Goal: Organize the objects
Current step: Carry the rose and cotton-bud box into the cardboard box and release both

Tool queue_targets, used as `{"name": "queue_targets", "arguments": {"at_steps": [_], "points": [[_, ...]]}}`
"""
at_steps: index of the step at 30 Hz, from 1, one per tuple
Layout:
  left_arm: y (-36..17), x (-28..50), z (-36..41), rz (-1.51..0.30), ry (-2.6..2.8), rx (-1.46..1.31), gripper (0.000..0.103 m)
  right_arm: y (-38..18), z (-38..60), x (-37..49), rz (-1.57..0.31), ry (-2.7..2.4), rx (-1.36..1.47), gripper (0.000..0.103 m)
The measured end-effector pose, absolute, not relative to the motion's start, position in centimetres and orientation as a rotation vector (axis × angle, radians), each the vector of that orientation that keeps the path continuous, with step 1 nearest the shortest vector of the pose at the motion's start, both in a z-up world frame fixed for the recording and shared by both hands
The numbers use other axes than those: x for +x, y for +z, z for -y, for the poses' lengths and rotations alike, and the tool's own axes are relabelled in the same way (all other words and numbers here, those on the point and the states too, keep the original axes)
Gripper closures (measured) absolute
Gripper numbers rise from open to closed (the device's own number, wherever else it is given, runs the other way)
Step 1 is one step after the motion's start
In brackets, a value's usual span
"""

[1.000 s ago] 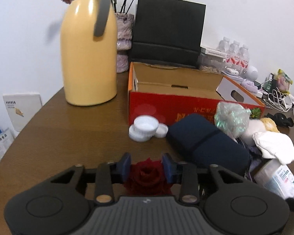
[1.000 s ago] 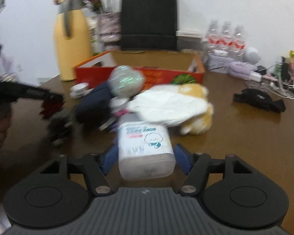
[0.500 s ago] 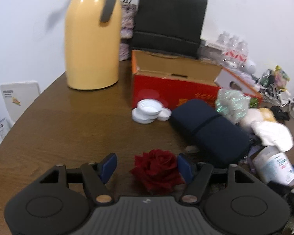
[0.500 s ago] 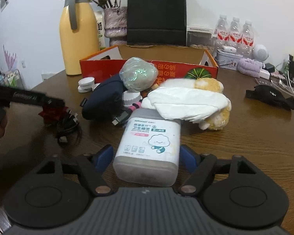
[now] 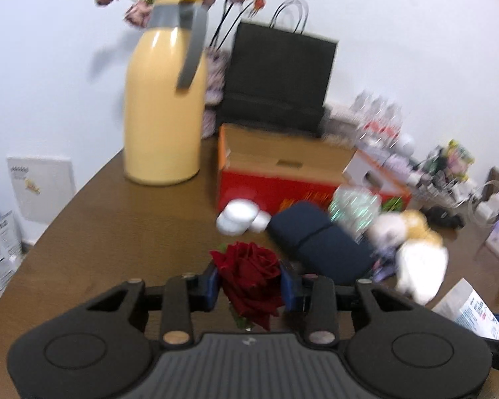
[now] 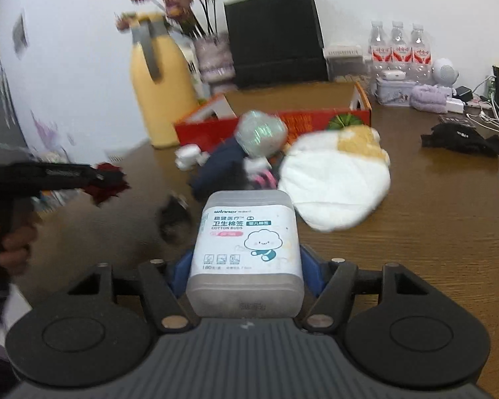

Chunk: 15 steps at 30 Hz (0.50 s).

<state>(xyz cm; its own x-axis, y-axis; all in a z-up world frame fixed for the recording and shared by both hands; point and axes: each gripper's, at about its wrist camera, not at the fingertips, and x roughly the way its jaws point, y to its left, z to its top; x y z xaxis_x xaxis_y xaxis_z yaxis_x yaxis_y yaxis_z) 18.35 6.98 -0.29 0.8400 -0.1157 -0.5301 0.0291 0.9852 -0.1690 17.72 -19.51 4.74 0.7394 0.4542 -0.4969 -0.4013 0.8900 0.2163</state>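
Observation:
My left gripper (image 5: 249,286) is shut on a dark red rose (image 5: 249,276) and holds it above the brown table; it also shows from the side in the right wrist view (image 6: 106,183). My right gripper (image 6: 244,272) is shut on a white cotton buds box (image 6: 246,252), lifted off the table. The red cardboard box (image 5: 276,186) stands open behind a pile: a navy pouch (image 5: 319,242), a shiny wrapped ball (image 6: 261,133), a white cloth (image 6: 336,183) on a yellow plush.
A yellow thermos jug (image 5: 163,113), a vase of dried flowers (image 6: 213,56) and a black paper bag (image 5: 279,79) stand at the back. White lids (image 5: 239,219) lie by the box. Water bottles (image 6: 399,50), cables and a black strap (image 6: 462,139) lie at the right.
My left gripper closed on the rose and lifted it. My right gripper closed on the cotton buds box and raised it off the table.

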Motion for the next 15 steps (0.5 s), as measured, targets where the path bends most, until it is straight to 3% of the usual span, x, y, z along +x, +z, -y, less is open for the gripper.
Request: {"name": "queue_targets", "arguments": {"at_steps": [7, 10, 15], "points": [[5.5, 29.3, -5.7, -0.539, -0.207, -0.115, 0.068, 11.5, 20.3, 26.5, -0.38, 0.467, 0.062, 0.037], [6.4, 37.9, -4.6, -0.58, -0.175, -0.076, 0.068, 13.1, 19.3, 36.4, -0.446, 0.441, 0.031, 0.037], [2.0, 53.2, -3.0, -0.812, -0.055, 0.0, 0.068, 10.5, 15.8, 53.3, -0.674, 0.313, -0.06, 0.037]]}}
